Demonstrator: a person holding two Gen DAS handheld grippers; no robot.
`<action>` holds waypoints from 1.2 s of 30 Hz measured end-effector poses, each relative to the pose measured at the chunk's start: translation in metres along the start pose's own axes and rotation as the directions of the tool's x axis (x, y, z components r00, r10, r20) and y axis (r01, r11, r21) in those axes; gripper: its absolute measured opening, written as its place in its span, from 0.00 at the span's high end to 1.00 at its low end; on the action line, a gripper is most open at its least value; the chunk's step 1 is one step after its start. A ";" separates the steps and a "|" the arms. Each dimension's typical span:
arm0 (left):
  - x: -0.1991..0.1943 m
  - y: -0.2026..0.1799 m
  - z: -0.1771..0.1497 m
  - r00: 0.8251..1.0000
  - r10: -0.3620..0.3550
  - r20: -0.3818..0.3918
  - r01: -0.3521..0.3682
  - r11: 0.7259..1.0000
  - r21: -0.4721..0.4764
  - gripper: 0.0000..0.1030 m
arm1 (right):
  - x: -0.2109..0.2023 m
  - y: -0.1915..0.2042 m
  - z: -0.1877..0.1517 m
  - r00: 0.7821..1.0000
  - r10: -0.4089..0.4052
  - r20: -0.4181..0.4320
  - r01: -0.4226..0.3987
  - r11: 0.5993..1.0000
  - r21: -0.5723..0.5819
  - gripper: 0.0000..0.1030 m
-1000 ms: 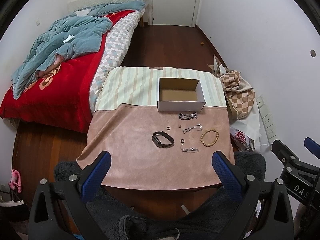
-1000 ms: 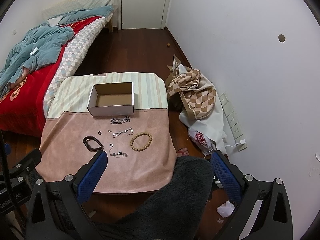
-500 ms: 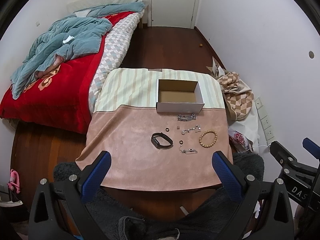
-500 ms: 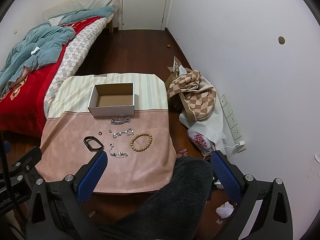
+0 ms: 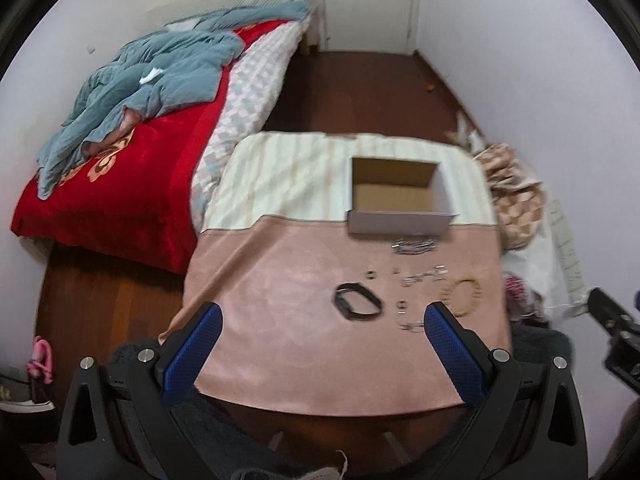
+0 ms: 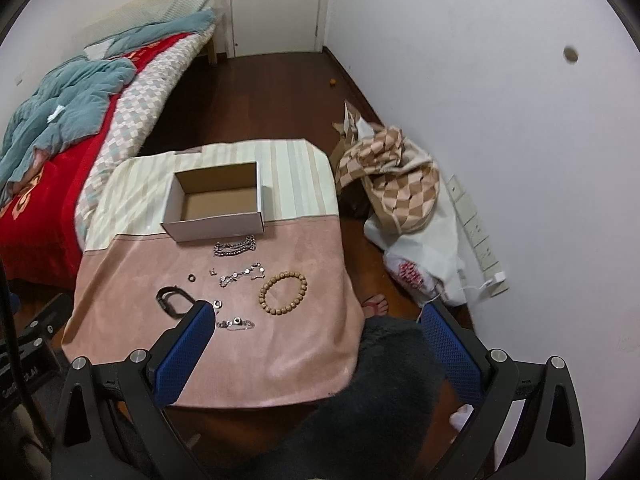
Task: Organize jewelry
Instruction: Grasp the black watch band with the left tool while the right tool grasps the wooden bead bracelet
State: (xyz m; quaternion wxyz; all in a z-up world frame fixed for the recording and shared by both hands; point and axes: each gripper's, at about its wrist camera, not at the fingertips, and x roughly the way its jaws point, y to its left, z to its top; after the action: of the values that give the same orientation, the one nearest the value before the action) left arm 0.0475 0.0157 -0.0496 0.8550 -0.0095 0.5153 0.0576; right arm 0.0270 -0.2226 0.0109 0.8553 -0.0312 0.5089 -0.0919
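An open white cardboard box [image 5: 398,196] [image 6: 218,204] stands empty on the cloth-covered table [image 5: 280,320] [image 6: 304,344]. In front of it lie a silver chain bracelet [image 6: 235,246], a thin silver bracelet [image 6: 241,273], a wooden bead bracelet [image 6: 283,293] [image 5: 461,295], a black band [image 5: 358,302] [image 6: 172,300], small rings [image 6: 192,278] and a silver piece [image 6: 236,323]. My left gripper [image 5: 320,328] is open and empty over the table's near edge. My right gripper [image 6: 316,326] is open and empty, near the table's right front corner.
A bed [image 5: 132,168] with a red blanket and blue quilt lies left of the table. A checkered bag [image 6: 396,184] and plastic bags sit by the right wall. A dark fuzzy cushion [image 6: 360,412] is below the table's near edge. A door [image 6: 276,4] is at the back.
Both grippers have moved forward toward the table, so the box and jewelry look larger. The left view is blurred from motion. Nothing on the table has moved.
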 end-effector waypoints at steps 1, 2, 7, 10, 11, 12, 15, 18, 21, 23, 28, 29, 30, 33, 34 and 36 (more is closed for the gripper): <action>0.009 0.000 0.001 1.000 0.009 -0.007 -0.009 1.000 0.000 0.00 | 0.014 0.000 0.001 1.000 -0.012 -0.011 0.012 1.000 0.003 0.00; 0.026 0.001 0.002 0.999 0.037 -0.031 -0.037 0.999 0.000 0.00 | 0.028 0.001 0.002 0.999 -0.022 -0.023 0.022 1.000 0.004 0.00; 0.093 -0.003 0.000 0.986 0.077 -0.147 -0.076 0.997 0.013 0.00 | 0.096 0.002 0.006 0.992 -0.065 -0.106 0.067 0.998 0.016 0.00; 0.125 -0.005 -0.004 0.973 0.094 -0.212 -0.093 0.996 0.013 0.00 | 0.135 0.002 0.005 0.984 -0.084 -0.154 0.089 0.996 0.024 0.00; 0.138 -0.006 -0.004 0.968 0.095 -0.234 -0.095 0.995 0.009 0.00 | 0.149 0.002 0.005 0.981 -0.086 -0.176 0.092 0.995 0.027 0.00; 0.146 -0.007 -0.005 0.963 0.104 -0.247 -0.104 0.994 0.010 0.00 | 0.158 0.003 0.004 0.978 -0.087 -0.190 0.095 0.995 0.029 0.00; 0.170 -0.010 -0.006 0.952 0.116 -0.283 -0.118 0.993 0.011 0.00 | 0.190 0.004 0.002 0.967 -0.094 -0.237 0.105 0.994 0.036 0.00; 0.190 -0.012 -0.006 0.945 0.122 -0.304 -0.124 0.992 0.012 0.00 | 0.217 0.006 0.000 0.955 -0.089 -0.282 0.106 0.993 0.044 0.00; 0.206 -0.014 -0.004 0.936 0.124 -0.329 -0.128 0.992 0.008 0.00 | 0.240 0.008 -0.002 0.943 -0.072 -0.324 0.094 0.994 0.052 0.02; 0.213 -0.013 -0.007 0.931 0.113 -0.347 -0.120 0.993 0.000 0.01 | 0.252 0.009 -0.004 0.937 -0.061 -0.345 0.086 0.995 0.057 0.06; 0.226 -0.013 -0.015 0.919 0.059 -0.389 -0.079 0.996 -0.036 0.01 | 0.271 0.012 -0.010 0.924 -0.030 -0.382 0.062 0.995 0.073 0.16; 0.228 -0.012 -0.018 0.916 0.043 -0.399 -0.068 0.996 -0.049 0.01 | 0.274 0.013 -0.011 0.922 -0.024 -0.386 0.057 0.996 0.075 0.18; 0.229 -0.011 -0.020 0.912 0.024 -0.409 -0.054 0.997 -0.062 0.04 | 0.275 0.012 -0.011 0.921 -0.019 -0.389 0.052 0.996 0.076 0.19; 0.234 -0.007 -0.027 0.901 -0.031 -0.432 -0.017 0.994 -0.107 0.04 | 0.281 0.013 -0.014 0.915 0.005 -0.403 0.034 0.995 0.089 0.24; 0.234 -0.007 -0.029 0.898 -0.044 -0.437 -0.009 0.993 -0.120 0.04 | 0.282 0.013 -0.015 0.913 0.008 -0.407 0.031 0.996 0.089 0.26; 0.238 -0.003 -0.032 0.892 -0.080 -0.446 0.009 0.987 -0.160 0.15 | 0.285 0.014 -0.017 0.910 0.021 -0.415 0.020 0.995 0.095 0.30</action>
State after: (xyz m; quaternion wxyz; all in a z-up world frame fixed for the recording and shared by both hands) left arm 0.1296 0.0316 -0.2749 0.7102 -0.1003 0.6930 0.0736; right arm 0.1465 -0.2623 -0.2461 0.7280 0.0307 0.6741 -0.1209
